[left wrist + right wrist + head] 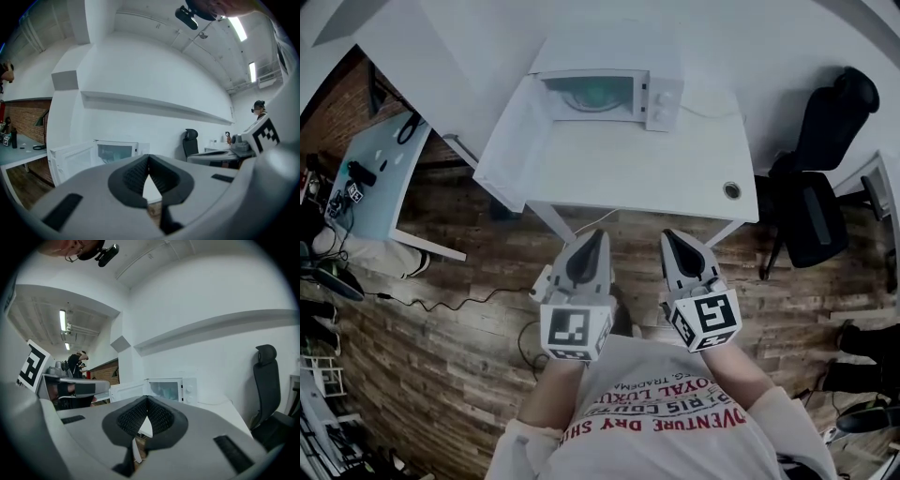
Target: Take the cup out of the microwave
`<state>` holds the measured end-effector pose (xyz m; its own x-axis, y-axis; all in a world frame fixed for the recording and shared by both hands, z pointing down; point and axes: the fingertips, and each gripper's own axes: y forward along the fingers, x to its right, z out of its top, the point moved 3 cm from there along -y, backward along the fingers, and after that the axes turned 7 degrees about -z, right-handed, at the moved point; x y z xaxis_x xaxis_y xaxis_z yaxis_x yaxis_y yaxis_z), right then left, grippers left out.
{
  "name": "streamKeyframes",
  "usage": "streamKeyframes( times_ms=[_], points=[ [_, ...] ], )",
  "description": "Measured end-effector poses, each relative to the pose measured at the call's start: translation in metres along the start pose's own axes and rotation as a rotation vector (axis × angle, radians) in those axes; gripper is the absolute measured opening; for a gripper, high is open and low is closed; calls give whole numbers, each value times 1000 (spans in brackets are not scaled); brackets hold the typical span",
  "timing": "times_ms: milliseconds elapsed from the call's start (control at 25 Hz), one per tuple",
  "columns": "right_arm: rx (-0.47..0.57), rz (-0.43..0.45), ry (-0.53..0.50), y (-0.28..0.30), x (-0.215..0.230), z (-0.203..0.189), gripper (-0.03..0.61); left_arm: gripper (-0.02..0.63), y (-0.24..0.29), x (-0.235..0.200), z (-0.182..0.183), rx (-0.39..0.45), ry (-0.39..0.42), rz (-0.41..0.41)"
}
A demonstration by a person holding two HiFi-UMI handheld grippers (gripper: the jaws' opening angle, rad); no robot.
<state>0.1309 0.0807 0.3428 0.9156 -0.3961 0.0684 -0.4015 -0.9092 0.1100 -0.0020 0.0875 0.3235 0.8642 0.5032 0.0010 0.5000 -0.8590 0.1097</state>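
- Table (675,178): white, on a wood floor (441,366); a round hole (731,190) sits near its front right corner.
- Microwave (661,94): white, at the table's back edge, near the middle, with two knobs on its right panel.
- Door (511,141): swung fully open to the left, reaching along the table's left edge.
- Cup (600,94): only a pale green shape shows inside the open microwave, too small and blurred for its outline to be made out. The same shape shows in the left gripper view (112,152) and the right gripper view (165,391).
- Left gripper (601,234): held off the table's front edge, over the floor, pointing at the microwave. Jaws clenched tip to tip with nothing between them (149,157).
- Right gripper (669,235): beside the left one and apart from it, also short of the front edge. Jaws likewise pressed together and empty (147,399).
- Chair (825,187): black, off the table's right edge.
- Desk (384,178): pale, off the table's left edge, with small dark items on it.
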Motion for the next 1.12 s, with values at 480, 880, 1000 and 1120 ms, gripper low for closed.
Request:
streamKeyframes(
  times_ms=[480, 880, 1000, 1120],
  points=[
    [-30, -52, -19, 140, 50, 9, 11, 6, 136, -98, -2, -12, -52, -24],
    [-61, -92, -18, 278, 80, 20, 11, 6, 239, -198, 10, -23, -42, -37],
    [-72, -106, -27, 308, 87, 19, 11, 6, 261, -216, 10, -17, -71, -62],
    [-80, -121, -49, 333, 93, 14, 11, 8, 280, -231, 3, -26, -83, -72]
  ],
)
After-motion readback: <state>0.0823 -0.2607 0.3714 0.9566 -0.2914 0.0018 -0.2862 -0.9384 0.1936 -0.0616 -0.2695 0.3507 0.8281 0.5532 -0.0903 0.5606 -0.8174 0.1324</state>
